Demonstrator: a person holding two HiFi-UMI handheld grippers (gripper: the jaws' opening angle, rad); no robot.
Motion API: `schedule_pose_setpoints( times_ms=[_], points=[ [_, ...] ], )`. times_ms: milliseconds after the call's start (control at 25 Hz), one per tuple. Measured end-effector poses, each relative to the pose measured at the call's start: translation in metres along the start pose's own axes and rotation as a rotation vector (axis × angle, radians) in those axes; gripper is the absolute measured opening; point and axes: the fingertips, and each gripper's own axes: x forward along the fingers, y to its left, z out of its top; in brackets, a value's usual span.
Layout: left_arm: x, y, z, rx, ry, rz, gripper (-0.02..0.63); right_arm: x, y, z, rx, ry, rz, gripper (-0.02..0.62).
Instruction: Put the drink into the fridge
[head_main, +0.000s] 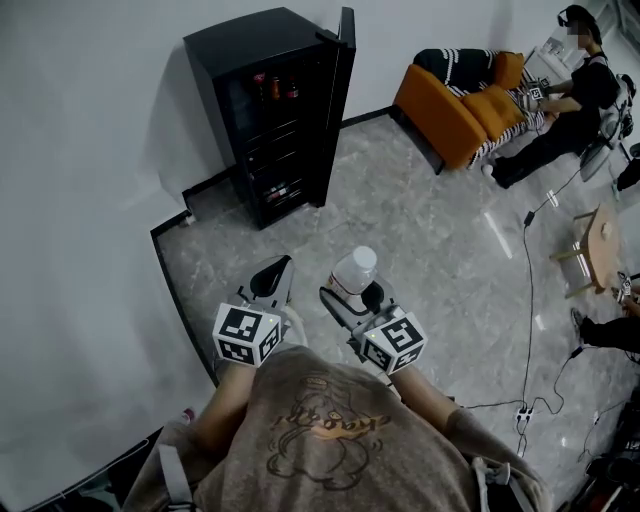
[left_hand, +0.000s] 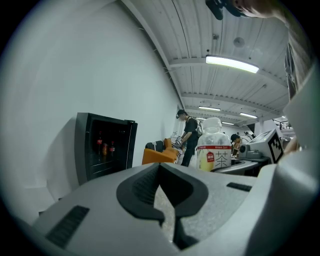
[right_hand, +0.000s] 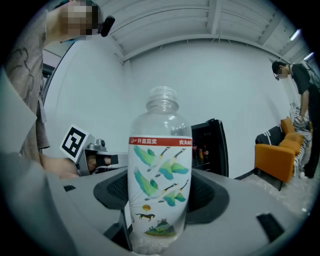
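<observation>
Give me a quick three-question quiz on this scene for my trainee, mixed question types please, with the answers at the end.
1. True or false: the fridge door stands open.
2. Which one holds the bottle? A: left gripper. B: right gripper. C: neither.
3. Fill in the blank: the sofa beyond the fridge is ___ in colour.

Key: 1 true; 2 B; 3 orange.
</observation>
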Motion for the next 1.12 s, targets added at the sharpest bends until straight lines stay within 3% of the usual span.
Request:
schedule_pose_setpoints(
  times_ms=[1120],
  points=[
    [0.127, 0.150, 0.079, 0.042, 0.045, -0.109, 0.004, 0.187, -0.095, 0.069, 0.014, -0.027, -0.077, 0.311]
  ],
)
